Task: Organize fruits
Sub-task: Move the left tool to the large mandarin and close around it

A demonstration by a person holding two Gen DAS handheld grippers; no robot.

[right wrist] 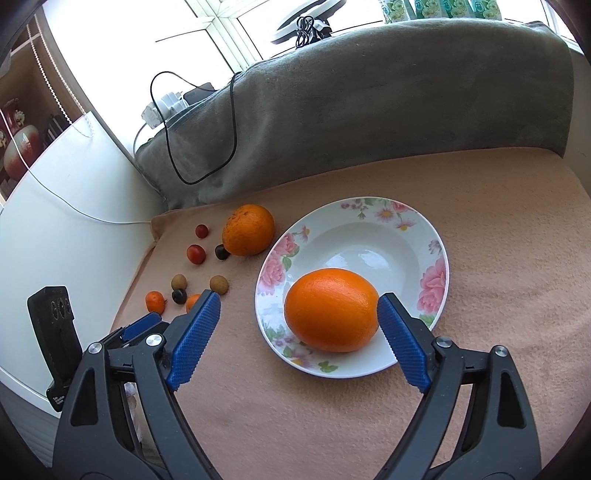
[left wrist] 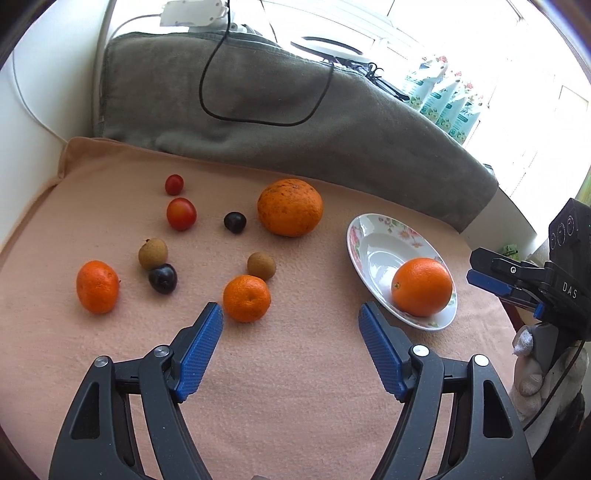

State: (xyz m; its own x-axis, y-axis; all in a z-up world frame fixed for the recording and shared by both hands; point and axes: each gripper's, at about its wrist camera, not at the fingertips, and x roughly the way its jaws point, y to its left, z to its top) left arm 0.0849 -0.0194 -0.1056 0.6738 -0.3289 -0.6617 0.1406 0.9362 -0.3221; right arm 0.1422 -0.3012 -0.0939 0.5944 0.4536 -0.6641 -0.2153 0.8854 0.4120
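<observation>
Home: blanket-covered table (right wrist: 480, 221) by window (right wrist: 207, 22), floral plate (right wrist: 432, 280).

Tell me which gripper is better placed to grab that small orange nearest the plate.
Left. The left gripper is open, with the small orange just beyond its fingertips. The right gripper is open around the orange in the plate, farther away.

Each camera sits low behind its own tongs and looks forward and steeply down at the peach-covered bench (left wrist: 295, 387). The left view faces the scattered fruit, with the flowered plate (left wrist: 364, 236) near its right edge. The right view sits close over that plate (right wrist: 439, 258), with the fruit well off to the plate's left. Both share the plate, its orange (left wrist: 422, 287) (right wrist: 331, 309) and the grey blanket (left wrist: 280, 140) (right wrist: 388, 96) behind.
</observation>
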